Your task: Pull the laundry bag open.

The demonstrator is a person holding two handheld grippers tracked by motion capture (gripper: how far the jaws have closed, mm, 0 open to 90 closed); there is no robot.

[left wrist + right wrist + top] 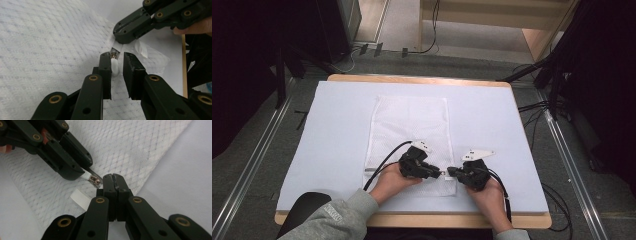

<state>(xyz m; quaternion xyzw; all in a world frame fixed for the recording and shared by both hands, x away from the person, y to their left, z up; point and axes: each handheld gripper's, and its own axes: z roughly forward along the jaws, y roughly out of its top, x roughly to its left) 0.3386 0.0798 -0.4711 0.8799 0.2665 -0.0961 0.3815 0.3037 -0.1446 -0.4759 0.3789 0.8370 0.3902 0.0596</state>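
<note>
Two grippers meet at the near edge of a white mesh laundry bag lying flat on my pale blue table. My right gripper has its jaws pressed together on the bag's hem beside the zipper. My left gripper has its jaws spread around the white zipper pull, one pad touching it. A white ribbon tab lies just beside. Black cables trail across the mesh.

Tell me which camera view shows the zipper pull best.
The left gripper view: the white zipper pull sits close up between its jaws. The right gripper view shows its metal slider beside the left tool. In the high view it is too small to tell.
</note>
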